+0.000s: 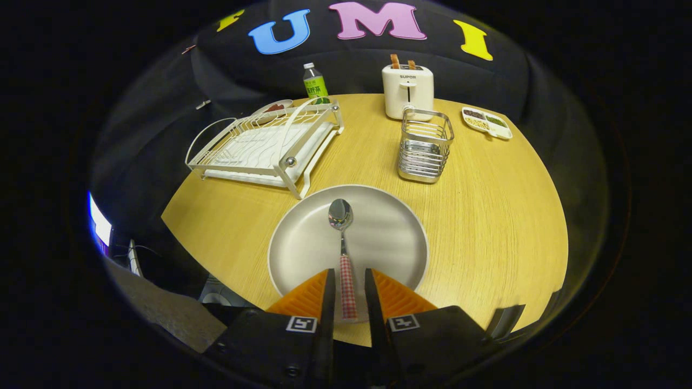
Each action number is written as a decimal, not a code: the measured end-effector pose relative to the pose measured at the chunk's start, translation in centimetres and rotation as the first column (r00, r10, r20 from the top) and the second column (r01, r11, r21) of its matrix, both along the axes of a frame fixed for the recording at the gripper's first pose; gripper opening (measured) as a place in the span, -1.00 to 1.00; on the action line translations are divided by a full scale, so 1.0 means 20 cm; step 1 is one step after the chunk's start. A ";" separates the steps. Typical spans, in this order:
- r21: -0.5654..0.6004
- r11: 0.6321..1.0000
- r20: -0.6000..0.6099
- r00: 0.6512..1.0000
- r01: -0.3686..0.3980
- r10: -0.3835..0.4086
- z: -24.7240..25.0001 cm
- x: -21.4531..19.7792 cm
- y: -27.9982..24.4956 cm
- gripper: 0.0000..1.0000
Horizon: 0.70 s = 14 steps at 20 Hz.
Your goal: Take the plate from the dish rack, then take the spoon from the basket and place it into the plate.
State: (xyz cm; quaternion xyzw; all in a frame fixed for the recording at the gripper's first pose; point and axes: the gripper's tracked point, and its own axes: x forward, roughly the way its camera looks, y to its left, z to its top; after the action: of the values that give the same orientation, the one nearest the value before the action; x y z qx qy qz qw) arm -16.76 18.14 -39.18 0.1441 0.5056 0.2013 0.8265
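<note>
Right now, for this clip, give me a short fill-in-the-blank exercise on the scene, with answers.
1. The spoon lies in the ____.
2. Its checked handle sits between the gripper jaws, its bowl pointing ____ from them.
3. The dish rack holds ____ plates.
4. Behind the basket stands a ____.

Answers: plate; away; no; toaster

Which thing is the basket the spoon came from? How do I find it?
Start at the toaster at the back of the round wooden table. Just in front of it stands the basket, well beyond the gripper's fingers and the plate. It is an upright shiny wire box, unlike the low, wide white dish rack.
</note>
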 end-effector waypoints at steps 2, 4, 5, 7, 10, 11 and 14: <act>-0.012 1.000 -0.010 1.000 0.021 -0.022 -0.01 0.00 -0.01 -0.06; -0.017 0.999 -0.016 0.999 0.034 -0.034 -0.01 0.00 -0.02 0.40; -0.021 0.999 -0.012 0.999 0.039 -0.039 -0.01 0.01 -0.02 0.71; -0.026 0.998 0.002 0.999 0.052 -0.052 0.01 0.02 -0.03 0.96; -0.018 0.997 0.029 0.997 0.075 -0.075 0.07 0.06 -0.06 0.98; -0.015 0.996 0.039 0.996 0.084 -0.083 0.09 0.08 -0.07 0.98; 0.003 0.992 0.097 0.988 0.124 -0.123 0.21 0.18 -0.14 0.98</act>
State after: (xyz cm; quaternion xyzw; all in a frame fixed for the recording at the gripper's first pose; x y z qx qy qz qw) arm -13.08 15.43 -34.90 0.1638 0.4551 0.1558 0.8613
